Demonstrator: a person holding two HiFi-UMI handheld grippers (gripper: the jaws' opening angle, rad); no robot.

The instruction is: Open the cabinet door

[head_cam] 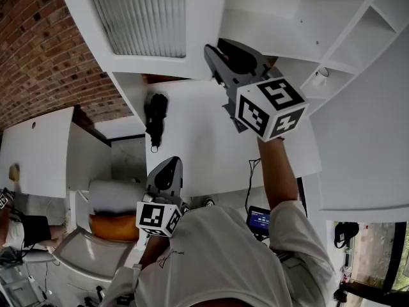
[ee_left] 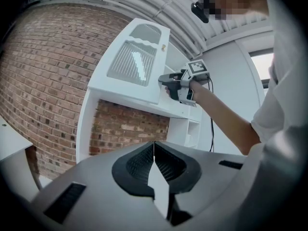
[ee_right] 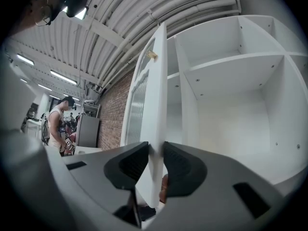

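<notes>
The white cabinet door [head_cam: 137, 18] has a ribbed glass panel and a small knob [ee_right: 152, 55]. It stands swung partly out from the cabinet. My right gripper [head_cam: 216, 48] is raised to the door's free edge, shut on that edge [ee_right: 154, 95], with one pad on each face. The left gripper view shows the same grip, with the right gripper [ee_left: 164, 84] at the lower corner of the door [ee_left: 137, 61]. Down by the person's body my left gripper [head_cam: 170, 165] hangs with its jaws [ee_left: 154, 146] shut and nothing between them.
Open white shelves [ee_right: 226, 81] lie behind the door. A brick wall [ee_left: 43, 71] runs along the left. A black object [head_cam: 155, 117] sits on the white surface below the cabinet. A person [ee_right: 57, 124] stands far off in the room.
</notes>
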